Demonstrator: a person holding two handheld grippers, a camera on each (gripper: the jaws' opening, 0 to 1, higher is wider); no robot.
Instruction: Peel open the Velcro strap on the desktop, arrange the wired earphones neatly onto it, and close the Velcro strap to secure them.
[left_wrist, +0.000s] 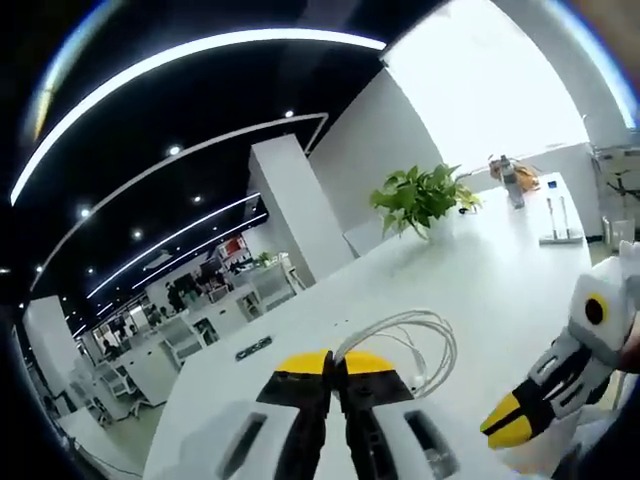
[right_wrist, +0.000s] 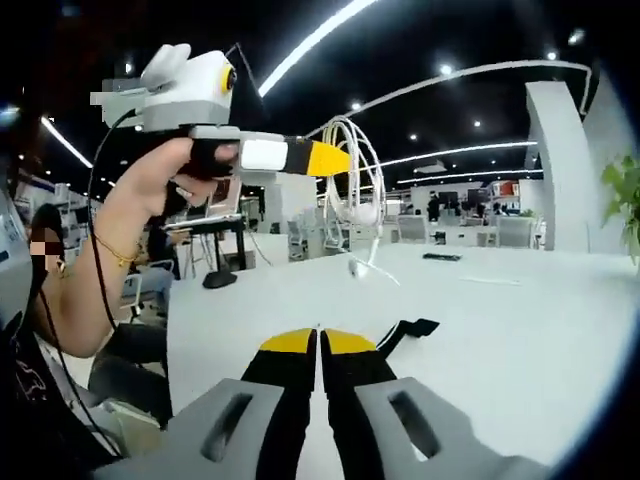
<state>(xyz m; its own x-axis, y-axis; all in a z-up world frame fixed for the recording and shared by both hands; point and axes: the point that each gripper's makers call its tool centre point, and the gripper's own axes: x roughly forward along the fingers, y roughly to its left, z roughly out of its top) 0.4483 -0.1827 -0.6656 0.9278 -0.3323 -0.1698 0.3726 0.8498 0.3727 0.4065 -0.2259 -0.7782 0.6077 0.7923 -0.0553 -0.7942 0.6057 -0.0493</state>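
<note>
White desktop (right_wrist: 520, 330): left gripper (right_wrist: 338, 158) dangles coiled earphones (right_wrist: 352, 190) above Velcro strap (right_wrist: 405, 332).

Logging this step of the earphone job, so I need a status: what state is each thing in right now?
Earphones: coiled in loops, lifted off the table, hanging from the left tongs.
Velcro strap: lying flat on the white table, nothing on it.
Left tongs: shut on the earphones.
Right tongs: shut, holding nothing.
Potted plant: upright on the table.
</note>
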